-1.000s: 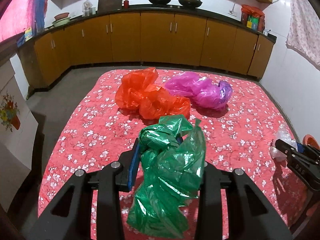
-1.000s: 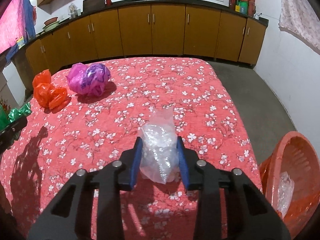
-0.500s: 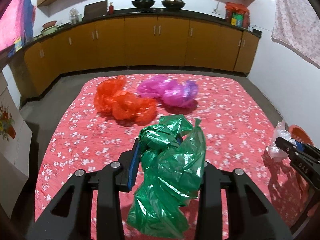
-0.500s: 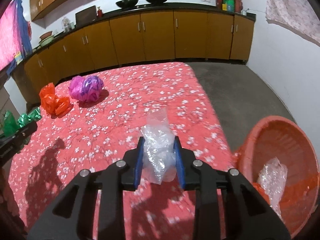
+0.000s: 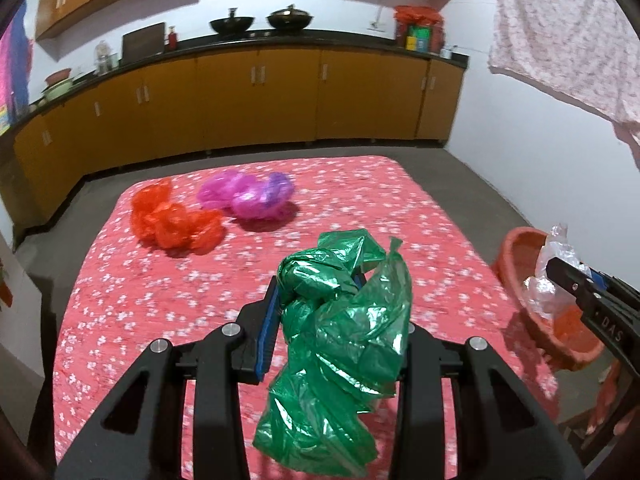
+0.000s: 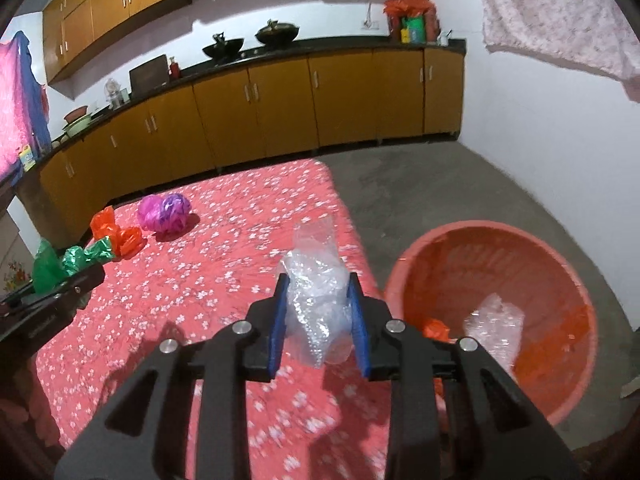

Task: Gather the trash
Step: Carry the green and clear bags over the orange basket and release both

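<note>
while claws (image 5: 320, 296) grip bags (image 5: 340, 344)

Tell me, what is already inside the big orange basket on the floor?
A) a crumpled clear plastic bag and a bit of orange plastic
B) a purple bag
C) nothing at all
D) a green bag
A: the right wrist view shows a crumpled clear plastic bag and a bit of orange plastic lying inside the orange basket.
</note>
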`<state>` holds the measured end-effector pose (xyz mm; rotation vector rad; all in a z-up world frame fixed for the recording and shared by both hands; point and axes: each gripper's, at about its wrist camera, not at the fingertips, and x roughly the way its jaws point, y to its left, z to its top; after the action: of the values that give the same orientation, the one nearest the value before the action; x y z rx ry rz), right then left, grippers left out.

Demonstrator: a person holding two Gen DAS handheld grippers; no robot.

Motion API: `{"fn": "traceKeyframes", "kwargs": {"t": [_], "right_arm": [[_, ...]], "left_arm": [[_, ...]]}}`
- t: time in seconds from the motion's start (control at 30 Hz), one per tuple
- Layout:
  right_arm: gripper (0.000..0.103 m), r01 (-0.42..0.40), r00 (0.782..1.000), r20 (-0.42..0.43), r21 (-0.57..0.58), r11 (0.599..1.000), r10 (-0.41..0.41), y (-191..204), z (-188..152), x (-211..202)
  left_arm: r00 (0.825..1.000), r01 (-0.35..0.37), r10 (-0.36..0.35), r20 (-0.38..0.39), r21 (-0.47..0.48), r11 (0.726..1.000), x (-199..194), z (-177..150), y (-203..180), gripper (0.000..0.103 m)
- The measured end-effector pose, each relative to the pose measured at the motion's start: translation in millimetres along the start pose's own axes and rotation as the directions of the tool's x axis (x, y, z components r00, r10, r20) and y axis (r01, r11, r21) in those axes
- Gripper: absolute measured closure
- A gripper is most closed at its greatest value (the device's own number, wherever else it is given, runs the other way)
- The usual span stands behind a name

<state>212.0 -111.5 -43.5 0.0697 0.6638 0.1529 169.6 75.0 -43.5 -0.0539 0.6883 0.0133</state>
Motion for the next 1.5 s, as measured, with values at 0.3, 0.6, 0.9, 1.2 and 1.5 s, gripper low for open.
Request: {"fn": "traceKeyframes", "kwargs": {"t": [0.3,0.6,0.9,1.2,1.5], "right_arm": [[0.074,0.105,0.992,0.065,-0.004,0.994,-0.105,-31,-14,-37],[0.074,0.191,0.978,0.074,0.059,0.98,-0.195,-78,-18,-51],[0.074,0.256,0.961,0.074,0.107,0.961,-0.265,-116,-21,-59],[0.074,0.288,0.952,0.063,0.15,0.946,-0.3,-143,-18,-60],[0.074,0.3,0.947,0.068,0.174,0.938,-0.315,-163,-15,-61]], "left_arm": [[0.996,0.085,-0.085,-0.002,0.059,0.995,-4,-7,-42,0.067],[0.983,0.183,-0.182,-0.025,0.115,0.976,2,-9,-95,0.067],[0.964,0.264,-0.26,-0.048,0.143,0.954,9,-11,-134,0.067],[0.943,0.334,-0.328,-0.062,0.194,0.922,19,-6,-176,0.067],[0.924,0.383,-0.374,-0.085,0.233,0.894,32,-4,-207,0.067]]}}
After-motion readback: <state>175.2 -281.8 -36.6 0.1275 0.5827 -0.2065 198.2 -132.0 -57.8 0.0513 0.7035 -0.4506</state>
